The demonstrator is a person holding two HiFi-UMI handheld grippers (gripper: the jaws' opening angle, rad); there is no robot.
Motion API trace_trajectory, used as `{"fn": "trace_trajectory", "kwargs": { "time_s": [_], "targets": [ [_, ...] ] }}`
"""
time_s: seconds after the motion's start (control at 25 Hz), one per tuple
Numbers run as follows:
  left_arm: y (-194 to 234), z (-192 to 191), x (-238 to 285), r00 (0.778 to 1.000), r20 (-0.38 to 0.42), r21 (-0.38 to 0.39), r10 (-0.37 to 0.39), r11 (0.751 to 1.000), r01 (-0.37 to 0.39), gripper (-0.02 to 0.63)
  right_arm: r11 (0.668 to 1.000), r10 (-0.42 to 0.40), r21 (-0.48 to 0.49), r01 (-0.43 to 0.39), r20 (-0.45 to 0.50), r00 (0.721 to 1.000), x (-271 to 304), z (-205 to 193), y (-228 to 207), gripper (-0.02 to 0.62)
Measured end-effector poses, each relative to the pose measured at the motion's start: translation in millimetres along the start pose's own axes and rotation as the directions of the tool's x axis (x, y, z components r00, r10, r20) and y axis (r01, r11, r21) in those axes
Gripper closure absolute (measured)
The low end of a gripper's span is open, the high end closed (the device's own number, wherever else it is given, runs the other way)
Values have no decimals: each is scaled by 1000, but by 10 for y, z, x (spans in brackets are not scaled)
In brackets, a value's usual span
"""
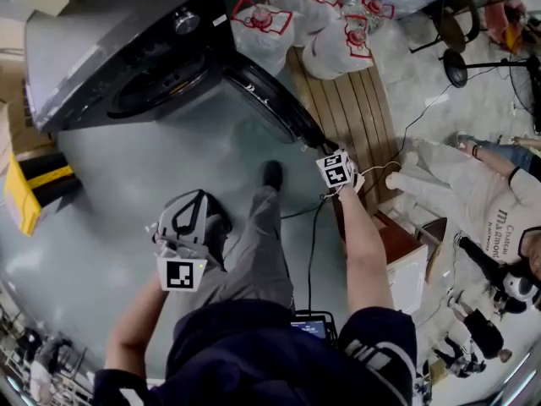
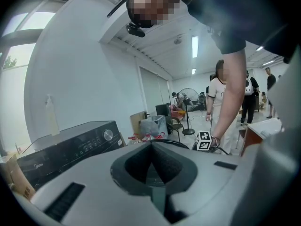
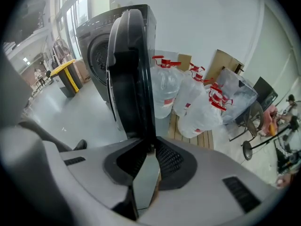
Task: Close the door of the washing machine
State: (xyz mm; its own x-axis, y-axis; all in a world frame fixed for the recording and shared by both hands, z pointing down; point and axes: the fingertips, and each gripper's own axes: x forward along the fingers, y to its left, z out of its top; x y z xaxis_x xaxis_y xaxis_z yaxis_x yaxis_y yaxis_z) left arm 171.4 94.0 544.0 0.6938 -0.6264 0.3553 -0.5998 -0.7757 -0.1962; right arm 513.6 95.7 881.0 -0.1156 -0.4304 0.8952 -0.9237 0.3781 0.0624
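As door (image 3: 131, 79) stands open, its edge between right tongs (image 3: 149, 147), seemingly gripped.

Ref = wooden pallet (image 1: 359, 112). Clear water jugs (image 1: 342, 36) with red caps sit at its far end. Black cable (image 1: 314, 227) runs on the floor off its near end. Person in white (image 1: 469, 189) is to its right. Yellow-black object (image 1: 30, 189) is well off to its left.

A dark washing machine (image 1: 110, 49) stands on the grey floor (image 1: 127, 176). Its round door (image 1: 266, 100) hangs wide open. The right gripper (image 1: 325, 152) is at the door's far edge. The left gripper (image 1: 196, 210) is well apart from the machine, beside the person's leg. Big water jugs (image 1: 338, 41) sit behind the door by some wooden boards (image 1: 355, 117).
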Motion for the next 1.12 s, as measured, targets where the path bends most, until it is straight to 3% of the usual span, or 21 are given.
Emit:
{"fn": "trace_trajectory", "kwargs": {
  "time_s": [0.24, 0.44, 0.68, 0.92, 1.12],
  "targets": [
    [166, -324, -479, 999, -35, -23, -16, 1000, 16, 582, 995, -32, 95, 35, -33, 999, -76, -83, 656, 518],
    [375, -470, -813, 1000, 19, 15, -24, 1000, 24, 581, 988, -48, 148, 55, -46, 998, -90, -130, 1193, 520],
    [602, -692, -1158, 999, 13, 40, -37, 999, 36, 581, 975, -66, 209, 76, -56, 996, -80, -93, 1751, 522],
    [719, -742, -1369, 1000, -13, -13, 8, 1000, -8, 581, 969, -45, 239, 58, -59, 997, -106, 9, 2327, 522],
    [835, -713, -1384, 998, -49, 14, 50, 999, -49, 582, 969, -21, 246, 37, -66, 998, -58, 109, 2669, 520]
  ]
}}
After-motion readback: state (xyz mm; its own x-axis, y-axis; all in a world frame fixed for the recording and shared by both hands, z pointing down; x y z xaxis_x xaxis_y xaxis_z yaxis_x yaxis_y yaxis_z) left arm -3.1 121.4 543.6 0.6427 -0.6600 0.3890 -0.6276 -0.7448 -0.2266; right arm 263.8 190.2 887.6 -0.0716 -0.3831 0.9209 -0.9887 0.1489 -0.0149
